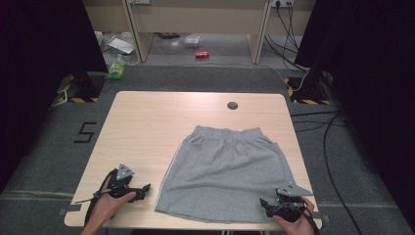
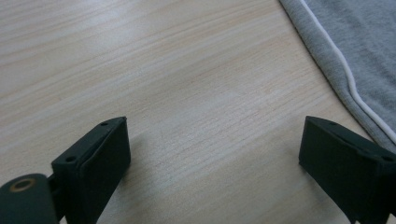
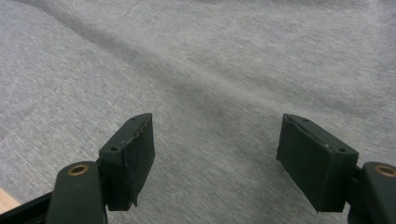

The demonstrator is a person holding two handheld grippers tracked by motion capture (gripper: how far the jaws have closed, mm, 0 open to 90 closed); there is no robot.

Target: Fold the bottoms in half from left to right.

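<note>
A pair of grey shorts (image 1: 225, 171) lies flat on the wooden table (image 1: 147, 127), waistband toward the far side. A white stripe runs along its left edge (image 2: 348, 79). My left gripper (image 1: 146, 188) rests on bare wood just left of the shorts' lower left corner, jaws open and empty (image 2: 212, 154). At the shorts' lower right corner, my right gripper (image 1: 264, 204) hovers over the fabric (image 3: 210, 70) near the hem. Its jaws stand open (image 3: 215, 158) with nothing between them.
A small dark round spot (image 1: 232, 105) marks the table's far side. Beyond the table stand a wooden desk frame (image 1: 195, 19), a red can (image 1: 202, 55) and scattered clutter on the floor. Cables (image 1: 333, 147) run along the right.
</note>
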